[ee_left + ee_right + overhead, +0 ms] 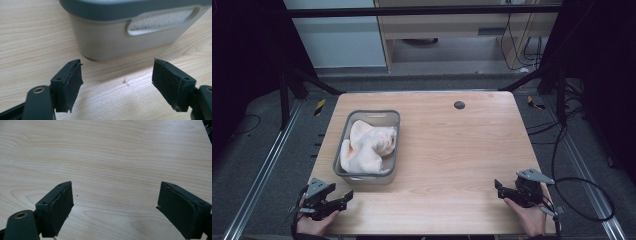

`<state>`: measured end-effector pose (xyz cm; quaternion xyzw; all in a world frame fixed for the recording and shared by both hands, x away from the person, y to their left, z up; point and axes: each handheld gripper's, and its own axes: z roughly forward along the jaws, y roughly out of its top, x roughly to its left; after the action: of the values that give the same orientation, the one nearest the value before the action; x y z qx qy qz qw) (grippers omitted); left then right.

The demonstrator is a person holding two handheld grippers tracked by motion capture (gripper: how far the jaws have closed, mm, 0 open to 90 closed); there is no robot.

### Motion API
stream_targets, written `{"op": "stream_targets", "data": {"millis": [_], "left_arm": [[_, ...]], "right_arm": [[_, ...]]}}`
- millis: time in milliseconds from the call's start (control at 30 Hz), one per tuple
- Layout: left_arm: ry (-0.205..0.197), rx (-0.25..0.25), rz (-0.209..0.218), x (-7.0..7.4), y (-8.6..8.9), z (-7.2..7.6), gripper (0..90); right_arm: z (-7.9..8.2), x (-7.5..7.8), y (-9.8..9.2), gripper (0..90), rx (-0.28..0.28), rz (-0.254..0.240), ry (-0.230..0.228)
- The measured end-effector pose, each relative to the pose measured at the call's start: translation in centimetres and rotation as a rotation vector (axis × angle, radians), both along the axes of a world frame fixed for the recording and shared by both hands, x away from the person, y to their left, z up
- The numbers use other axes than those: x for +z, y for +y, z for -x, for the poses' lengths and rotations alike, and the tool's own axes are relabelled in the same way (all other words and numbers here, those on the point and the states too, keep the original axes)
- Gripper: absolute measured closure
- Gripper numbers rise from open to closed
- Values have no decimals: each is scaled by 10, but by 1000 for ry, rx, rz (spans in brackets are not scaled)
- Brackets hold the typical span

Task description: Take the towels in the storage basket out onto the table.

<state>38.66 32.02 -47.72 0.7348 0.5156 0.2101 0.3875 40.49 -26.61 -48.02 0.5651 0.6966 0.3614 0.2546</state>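
On the wooden table (452, 150) a grey basket (393, 121) sits toward the left side, and a pale cream cloth (367, 147) lies bunched inside it, filling most of the space between its walls. The left claw (343, 196) rests at the near left corner of the table, held in the person's left hand (314, 222), its jaws spread wide with nothing between them; it sits just beside the near end of the basket without touching it. In the left gripper view the basket's end wall stands close ahead of the jaws, and through the handle slot a light, textured fabric shows, probably the same cloth, though the slot is too narrow to be sure. The right claw (501, 189) lies near the table's right edge, well apart from the basket, in the person's right hand (531, 216). Its jaws are likewise released and hold nothing, with bare wood between the pads.
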Motion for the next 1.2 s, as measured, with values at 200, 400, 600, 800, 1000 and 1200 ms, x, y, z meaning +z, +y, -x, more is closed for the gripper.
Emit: {"op": "stream_targets", "data": {"millis": [200,400,600,800,1000,1200], "left_arm": [[-10,6,26,7,2,2,251],[-50,8,52,18,6,6,263],[-53,19,69,26,7,8,268],[-73,14,84,35,8,9,272],[-92,-5,90,47,7,9,275],[-94,-11,89,58,7,6,273]], "right_arm": [[2,-1,2,121,14,19,-4],[1,-3,2,111,18,35,-1],[0,-4,1,107,11,49,-9],[0,-4,-1,107,8,49,-5],[0,-5,0,107,11,47,1],[1,-6,2,107,20,46,7]]}}
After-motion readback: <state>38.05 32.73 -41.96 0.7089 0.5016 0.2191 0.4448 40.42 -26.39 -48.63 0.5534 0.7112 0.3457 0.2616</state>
